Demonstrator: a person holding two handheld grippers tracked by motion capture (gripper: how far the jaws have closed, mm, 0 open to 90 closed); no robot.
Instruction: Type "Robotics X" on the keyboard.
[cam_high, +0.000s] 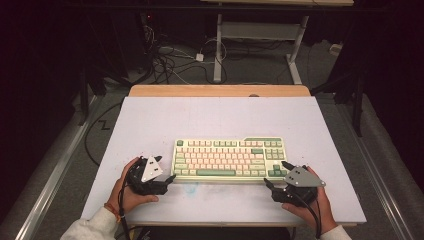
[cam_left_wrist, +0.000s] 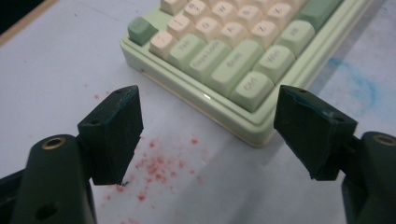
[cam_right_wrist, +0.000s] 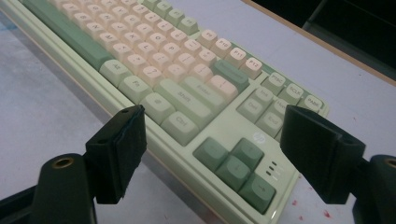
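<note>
Centrally, in the lower half of the high view, the left gripper and the right gripper flanked a pale green keyboard, each held in one of the person's hands at the bottom of the frame. Left gripper view: the left gripper stood with its jaws spread wide and nothing between the pads; the keyboard's near corner lay just beyond them, in the upper centre and right of the frame, apart from both jaws. Red specks dotted the white table surface at lower centre, and a blue smear showed at the right edge. Right gripper view: the right gripper was likewise wide open and gripped nothing; the keyboard's arrow-key corner sat between and behind its jaws, running to the upper left of the frame. Whether either jaw touched the keyboard's case could not be told.
</note>
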